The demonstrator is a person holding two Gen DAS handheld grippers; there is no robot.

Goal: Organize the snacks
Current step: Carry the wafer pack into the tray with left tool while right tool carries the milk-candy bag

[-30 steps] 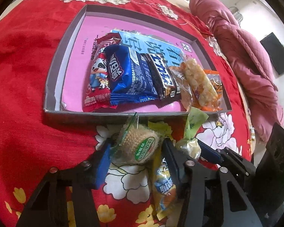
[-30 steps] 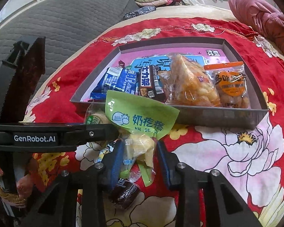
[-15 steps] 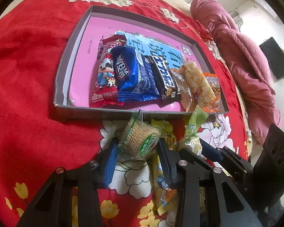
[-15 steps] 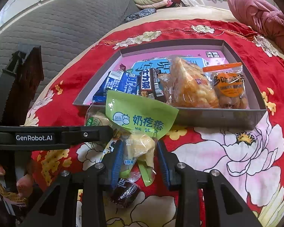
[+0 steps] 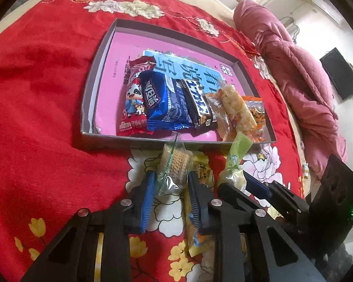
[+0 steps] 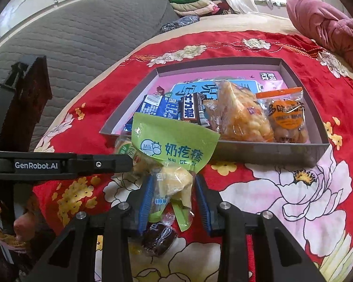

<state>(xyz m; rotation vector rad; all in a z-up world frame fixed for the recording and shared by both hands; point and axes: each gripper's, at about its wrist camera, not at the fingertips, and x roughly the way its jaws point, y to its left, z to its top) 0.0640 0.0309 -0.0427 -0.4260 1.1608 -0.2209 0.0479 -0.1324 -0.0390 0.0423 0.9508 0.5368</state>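
left gripper (image 5: 170,183) closing on biscuit pack (image 5: 174,164), right gripper (image 6: 173,188) clamps green candy bag (image 6: 174,145), both lined up for box (image 5: 176,142)

Snacks (image 5: 167,103) in tray (image 5: 89,94) on bedspread (image 5: 35,117)

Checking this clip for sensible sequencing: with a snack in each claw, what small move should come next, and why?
Probably finish closing the left claw, whose jaws are closing on the biscuit pack, then lift it over the box wall; the right claw already grips the green candy bag.
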